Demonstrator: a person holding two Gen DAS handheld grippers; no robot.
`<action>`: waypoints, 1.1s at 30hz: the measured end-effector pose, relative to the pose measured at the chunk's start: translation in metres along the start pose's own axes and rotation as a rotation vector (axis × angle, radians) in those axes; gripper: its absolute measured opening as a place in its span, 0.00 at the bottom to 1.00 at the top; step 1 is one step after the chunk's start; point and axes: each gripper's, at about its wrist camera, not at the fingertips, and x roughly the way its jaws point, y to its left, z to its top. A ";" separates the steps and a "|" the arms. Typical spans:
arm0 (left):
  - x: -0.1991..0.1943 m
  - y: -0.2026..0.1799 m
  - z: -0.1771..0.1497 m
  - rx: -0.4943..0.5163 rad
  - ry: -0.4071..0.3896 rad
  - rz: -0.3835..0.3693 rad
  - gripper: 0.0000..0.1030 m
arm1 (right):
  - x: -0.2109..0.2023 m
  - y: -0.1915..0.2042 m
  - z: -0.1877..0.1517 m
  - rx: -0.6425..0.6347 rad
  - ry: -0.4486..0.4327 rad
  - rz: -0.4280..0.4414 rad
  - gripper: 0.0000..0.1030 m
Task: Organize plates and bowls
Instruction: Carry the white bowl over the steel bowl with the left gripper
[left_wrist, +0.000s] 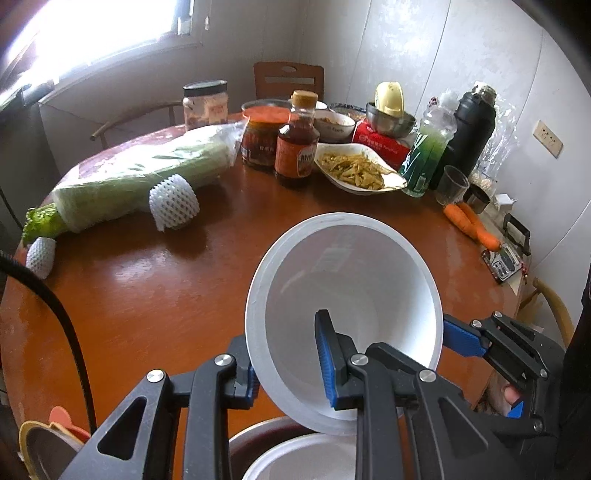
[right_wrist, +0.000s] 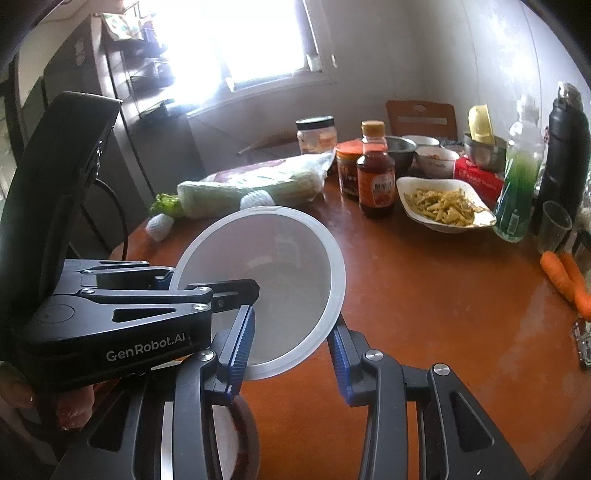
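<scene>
Another white bowl below is cut off, w/ part of a dark one. Both grippers, left & right, jaws clamped on 1 translucent bowl, tilted above the counter. 2 carrots far right.

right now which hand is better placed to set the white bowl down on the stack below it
Left. The left gripper pinches the white plastic bowl directly above the stacked bowl; the right gripper only grips its far rim.

A wrapped cabbage lies beside a sauce bottle and red-lidded jar on the brown table; two carrots rest near a black flask and green bottle.
</scene>
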 end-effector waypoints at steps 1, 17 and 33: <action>-0.005 0.000 -0.001 0.000 -0.008 0.002 0.26 | -0.003 0.002 0.000 -0.002 -0.004 0.004 0.40; -0.076 -0.011 -0.017 -0.002 -0.102 0.023 0.26 | -0.065 0.037 0.001 -0.052 -0.084 0.030 0.40; -0.114 -0.023 -0.046 0.002 -0.136 0.041 0.26 | -0.105 0.059 -0.013 -0.092 -0.099 0.060 0.40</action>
